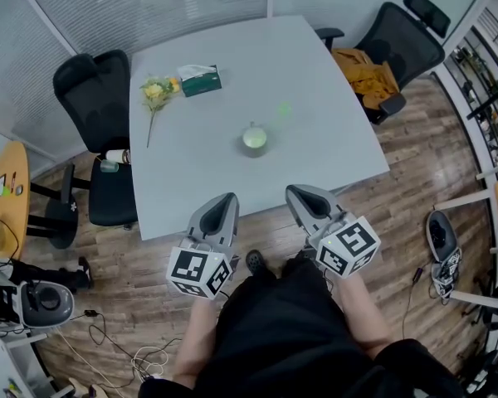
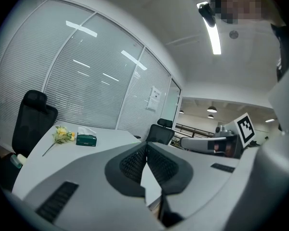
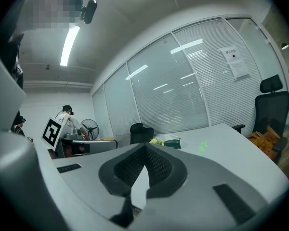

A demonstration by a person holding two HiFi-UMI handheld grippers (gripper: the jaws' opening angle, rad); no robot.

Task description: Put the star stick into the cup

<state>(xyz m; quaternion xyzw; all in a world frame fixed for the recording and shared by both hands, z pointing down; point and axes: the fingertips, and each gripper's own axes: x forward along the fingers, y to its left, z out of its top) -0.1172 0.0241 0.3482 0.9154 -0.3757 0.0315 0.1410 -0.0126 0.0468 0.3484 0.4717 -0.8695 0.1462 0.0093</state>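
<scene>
A pale cup (image 1: 254,139) stands upright near the middle of the grey table (image 1: 332,152). The star stick (image 1: 282,109), small and light green, lies flat a little behind and to the right of it; in the right gripper view the star stick (image 3: 202,147) shows as a green star on the tabletop. My left gripper (image 1: 224,201) and right gripper (image 1: 297,193) hover side by side at the table's near edge, well short of the cup. Both are shut with nothing between them. In the gripper views the left gripper (image 2: 146,146) and right gripper (image 3: 145,148) show jaws pressed together, hiding the cup.
A yellow flower (image 1: 155,94) and a green tissue box (image 1: 201,80) lie at the table's far left. Black office chairs stand at the left (image 1: 100,98) and the far right (image 1: 402,40), the latter holding an orange cloth (image 1: 367,73). Cables and equipment lie on the wooden floor.
</scene>
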